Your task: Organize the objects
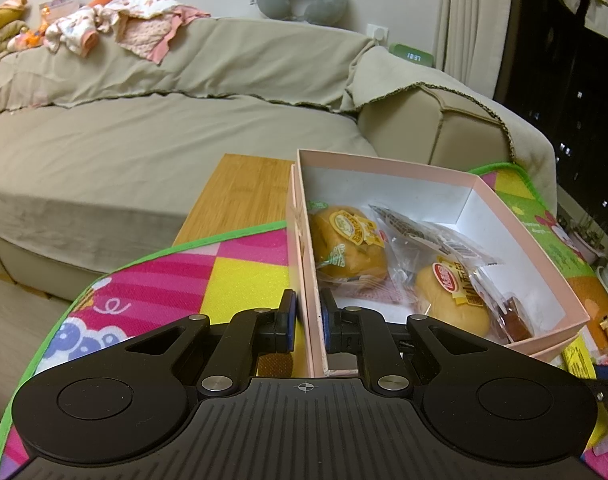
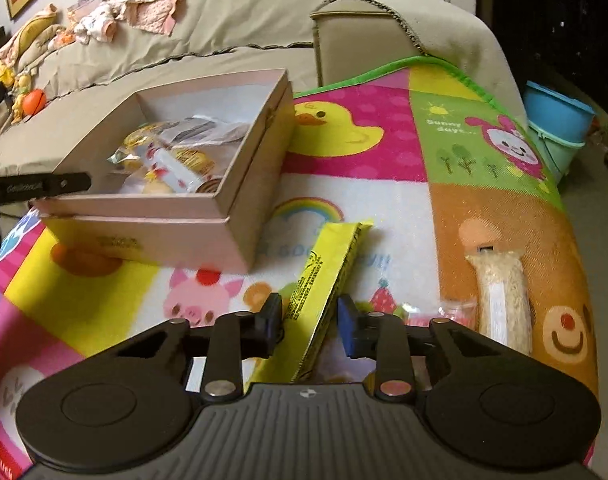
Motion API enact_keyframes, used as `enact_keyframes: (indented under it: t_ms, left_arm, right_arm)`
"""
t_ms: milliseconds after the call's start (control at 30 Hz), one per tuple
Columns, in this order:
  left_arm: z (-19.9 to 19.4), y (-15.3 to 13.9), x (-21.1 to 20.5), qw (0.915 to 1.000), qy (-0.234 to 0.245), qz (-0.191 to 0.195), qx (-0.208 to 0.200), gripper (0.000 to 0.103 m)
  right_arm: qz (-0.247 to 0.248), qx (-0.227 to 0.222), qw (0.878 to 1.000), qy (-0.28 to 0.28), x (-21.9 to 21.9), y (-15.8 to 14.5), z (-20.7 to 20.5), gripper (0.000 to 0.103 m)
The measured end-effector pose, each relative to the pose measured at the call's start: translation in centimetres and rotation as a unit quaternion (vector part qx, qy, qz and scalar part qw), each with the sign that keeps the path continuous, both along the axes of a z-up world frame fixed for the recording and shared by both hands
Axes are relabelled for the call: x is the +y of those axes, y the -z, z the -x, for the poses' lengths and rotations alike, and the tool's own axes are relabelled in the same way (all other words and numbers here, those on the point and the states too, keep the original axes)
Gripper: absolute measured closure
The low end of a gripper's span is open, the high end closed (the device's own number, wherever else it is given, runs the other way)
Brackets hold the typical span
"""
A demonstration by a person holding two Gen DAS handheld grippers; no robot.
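A pink cardboard box (image 1: 515, 220) stands on the colourful play mat (image 1: 208, 276) and holds wrapped buns (image 1: 345, 244) and other snack packets. My left gripper (image 1: 308, 320) straddles the box's near left wall, its pads close against the wall on both sides. In the right wrist view the same box (image 2: 240, 184) sits at left. My right gripper (image 2: 308, 322) is open around a long yellow snack packet (image 2: 327, 264) that lies on the mat between its fingers. A clear packet of pale grains (image 2: 499, 296) lies to the right.
A beige covered sofa (image 1: 152, 148) with baby clothes (image 1: 116, 24) on its back is behind the mat. A wooden board (image 1: 240, 196) lies left of the box. Stacked blue tubs (image 2: 555, 124) stand at the right past the mat's edge.
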State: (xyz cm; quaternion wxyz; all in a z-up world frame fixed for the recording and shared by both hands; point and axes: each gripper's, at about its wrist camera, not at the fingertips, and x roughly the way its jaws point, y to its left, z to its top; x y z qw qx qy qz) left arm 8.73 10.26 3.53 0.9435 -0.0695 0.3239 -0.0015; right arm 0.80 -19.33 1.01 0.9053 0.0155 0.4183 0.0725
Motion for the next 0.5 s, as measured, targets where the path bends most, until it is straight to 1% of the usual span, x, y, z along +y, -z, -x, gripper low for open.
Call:
enact_keyframes:
  t_ms: [67, 233, 333, 433, 467, 500]
  left_arm:
    - [0.0, 0.0, 0.1, 1.0000, 0.000, 0.000, 0.000, 0.089]
    - [0.0, 0.0, 0.0, 1.0000, 0.000, 0.000, 0.000, 0.089]
    - [0.0, 0.0, -0.1, 1.0000, -0.001, -0.002, 0.003, 0.089]
    - [-0.2, -0.2, -0.3, 0.9999, 0.001, -0.008, 0.009, 0.089]
    - [-0.3, -0.4, -0.4, 0.9999, 0.002, -0.011, 0.010, 0.089]
    - [-0.3, -0.6, -0.4, 0.9999, 0.002, -0.013, 0.009, 0.090]
  right_arm:
    - [-0.002, 0.005, 1.000, -0.012, 0.2, -0.2, 0.6, 0.080]
    - [0.000, 0.007, 0.999, -0.035, 0.3, -1.8, 2.5, 0.081]
    - [-0.005, 0.002, 0.999, -0.040, -0.2, -3.7, 3.7, 0.082]
    - [-0.018, -0.011, 0.999, -0.039, -0.8, -6.1, 4.3, 0.082]
    - [-0.022, -0.018, 0.999, -0.039, -0.9, -7.1, 4.5, 0.084]
    - [-0.023, -0.030, 0.999, -0.038, -1.0, -8.2, 4.6, 0.090]
